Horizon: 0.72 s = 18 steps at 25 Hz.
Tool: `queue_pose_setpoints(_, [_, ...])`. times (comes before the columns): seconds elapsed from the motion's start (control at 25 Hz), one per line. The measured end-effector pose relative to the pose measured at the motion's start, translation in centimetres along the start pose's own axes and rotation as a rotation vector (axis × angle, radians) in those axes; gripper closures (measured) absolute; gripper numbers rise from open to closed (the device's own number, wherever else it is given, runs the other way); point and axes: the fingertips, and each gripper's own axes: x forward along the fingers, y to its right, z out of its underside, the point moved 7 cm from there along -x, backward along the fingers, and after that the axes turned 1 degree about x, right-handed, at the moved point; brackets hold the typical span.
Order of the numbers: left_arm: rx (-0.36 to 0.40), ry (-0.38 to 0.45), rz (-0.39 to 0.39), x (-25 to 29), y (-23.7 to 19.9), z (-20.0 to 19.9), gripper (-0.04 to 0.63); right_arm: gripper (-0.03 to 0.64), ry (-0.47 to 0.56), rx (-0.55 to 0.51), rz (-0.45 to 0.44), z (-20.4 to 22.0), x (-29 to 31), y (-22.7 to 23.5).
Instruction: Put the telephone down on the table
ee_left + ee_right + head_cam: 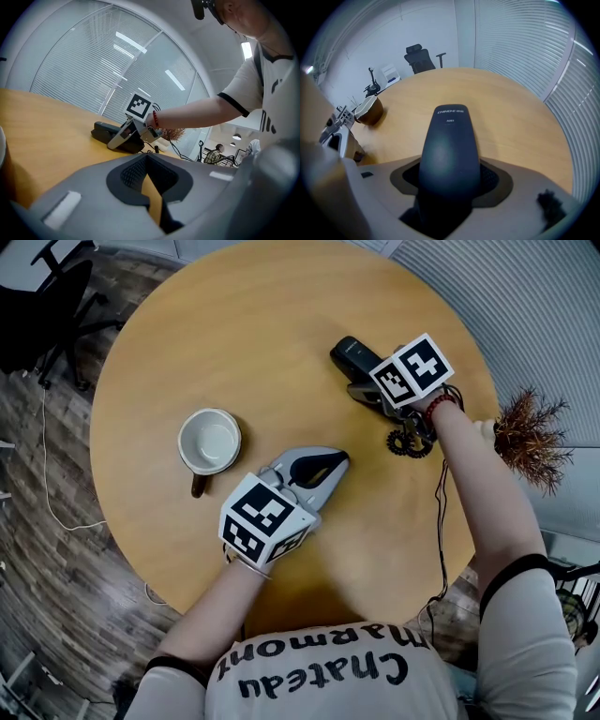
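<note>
Jaws of the right gripper (362, 382) clench the black telephone (450, 145) marked "CHINO-E"; left gripper (337, 462) jaws closed, empty.

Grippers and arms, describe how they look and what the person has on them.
The left gripper and right gripper are light grey with curved jaws, dark pads, and a white cube of black square markers each. A thin black cable runs along the right arm; a red bracelet circles it. Short white sleeves have black trim.

Bright even light, soft sheen on the telephone (449, 150), fisheye corners dark.
</note>
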Motion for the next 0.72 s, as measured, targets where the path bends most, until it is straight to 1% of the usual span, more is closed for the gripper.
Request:
queue_pose_setpoints(0.32, [-0.013,0.010,0.001,0.02,0.18,-0.24,0.604,0.322,0.012,-0.012,-0.006,0.00,-0.09,0.00])
queue_pose_setpoints(0.72, [-0.026,-0.010,0.024,-0.39,0.62,0.23,0.604,0.321,0.017,-0.025,0.003,-0.03,-0.06,-0.12])
